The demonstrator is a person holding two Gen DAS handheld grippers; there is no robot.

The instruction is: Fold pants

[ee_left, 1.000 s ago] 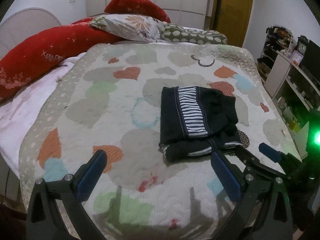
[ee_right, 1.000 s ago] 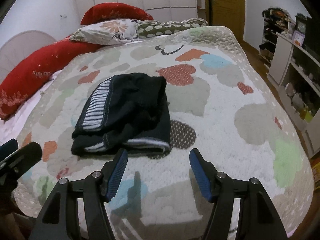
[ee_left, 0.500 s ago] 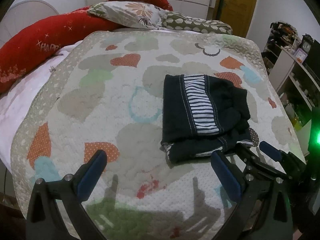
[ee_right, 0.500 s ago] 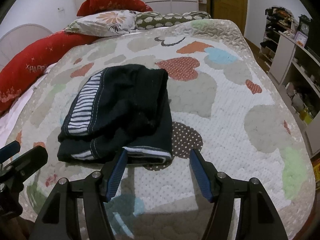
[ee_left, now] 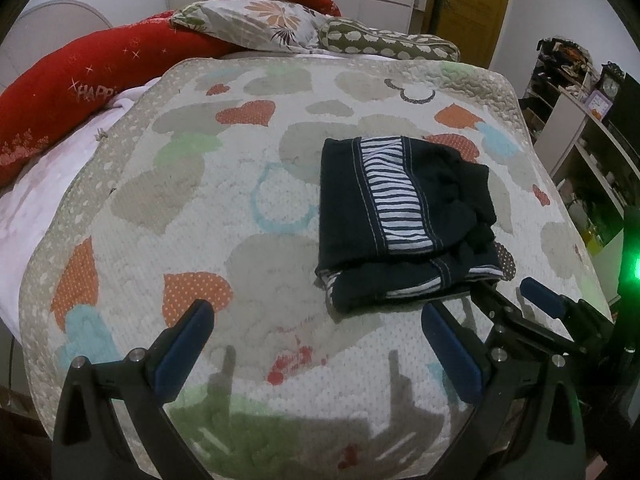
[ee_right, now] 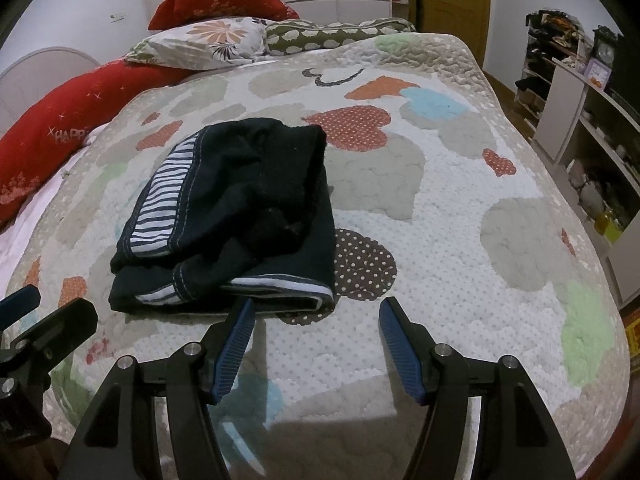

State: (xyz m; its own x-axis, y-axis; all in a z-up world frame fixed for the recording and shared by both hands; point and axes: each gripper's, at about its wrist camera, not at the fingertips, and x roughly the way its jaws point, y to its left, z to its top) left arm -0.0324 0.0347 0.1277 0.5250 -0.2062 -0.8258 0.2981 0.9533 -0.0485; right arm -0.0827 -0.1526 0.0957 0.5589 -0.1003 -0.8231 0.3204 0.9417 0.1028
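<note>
- Fingers of the left gripper spread wide, nothing between them; they hang over bare quilt, short of the pants.
- Fingers of the right gripper likewise well apart and empty, tips just shy of the near hem of the pants.
- Pants lie on the bed as a compact dark bundle, striped side panel facing up, roughly mid-quilt and toward the right gripper's side.
- Judgement: folding looks close to finished; top layer on the right side is rumpled and bunched, not flat.
- Bottom layer sticks out past the top one along the near edge, so edges are not aligned.
- To do this step well: take the loose rumpled corner with one set of fingers, pin the near hem with the other, pull the layer taut, then lay it square.
- Grip only the top layer; pinching the quilt along with it would drag the whole bundle.
- Pillows at the headboard are well apart, no obstruction.
</note>
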